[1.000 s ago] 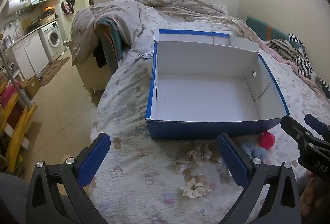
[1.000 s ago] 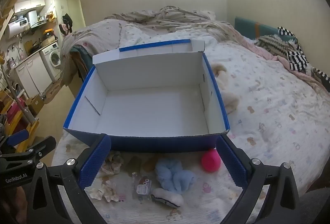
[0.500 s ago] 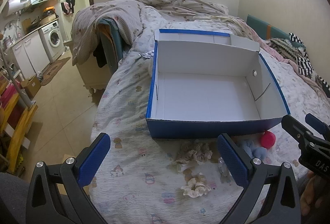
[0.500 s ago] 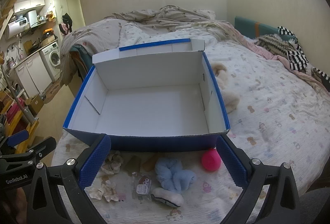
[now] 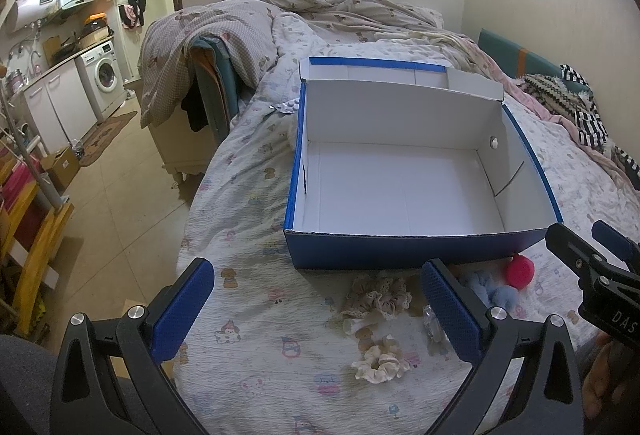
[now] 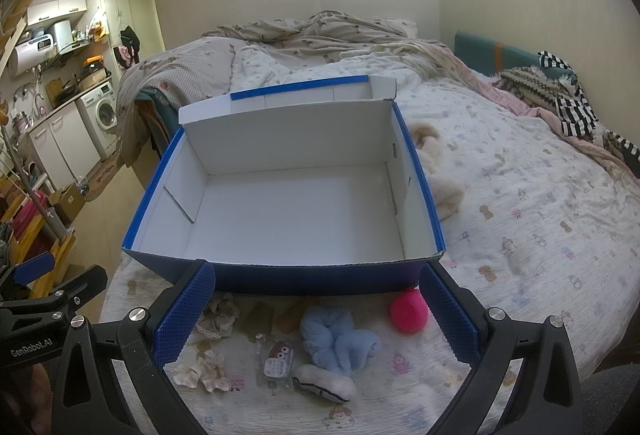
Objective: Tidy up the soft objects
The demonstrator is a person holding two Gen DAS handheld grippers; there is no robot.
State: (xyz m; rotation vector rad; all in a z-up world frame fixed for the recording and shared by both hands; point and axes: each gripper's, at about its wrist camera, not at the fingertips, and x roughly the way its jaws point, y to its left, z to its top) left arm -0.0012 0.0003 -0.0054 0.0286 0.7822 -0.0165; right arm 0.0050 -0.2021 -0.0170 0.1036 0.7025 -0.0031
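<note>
An empty blue box with a white inside [image 5: 400,191] [image 6: 288,211] stands on the bed. In front of it lie soft items: a lace scrunchie [image 5: 378,295] [image 6: 218,317], a cream scrunchie [image 5: 380,359] [image 6: 202,375], a light blue scrunchie [image 6: 338,339] [image 5: 490,289], a pink ball [image 6: 409,311] [image 5: 519,271], a white pouch [image 6: 324,387] and a small clear packet [image 6: 276,361]. My left gripper [image 5: 320,307] is open and empty above the bed, left of the items. My right gripper [image 6: 316,311] is open and empty above the items.
The bed sheet [image 6: 540,235] has a rumpled duvet [image 5: 340,11] at the back and striped clothes [image 6: 576,115] at the right. A beige plush [image 6: 436,171] lies right of the box. The bed's left edge drops to a tiled floor [image 5: 108,195] with a kitchen corner.
Both views have shifted very slightly; the box and items have not moved. Both grippers stay open.
</note>
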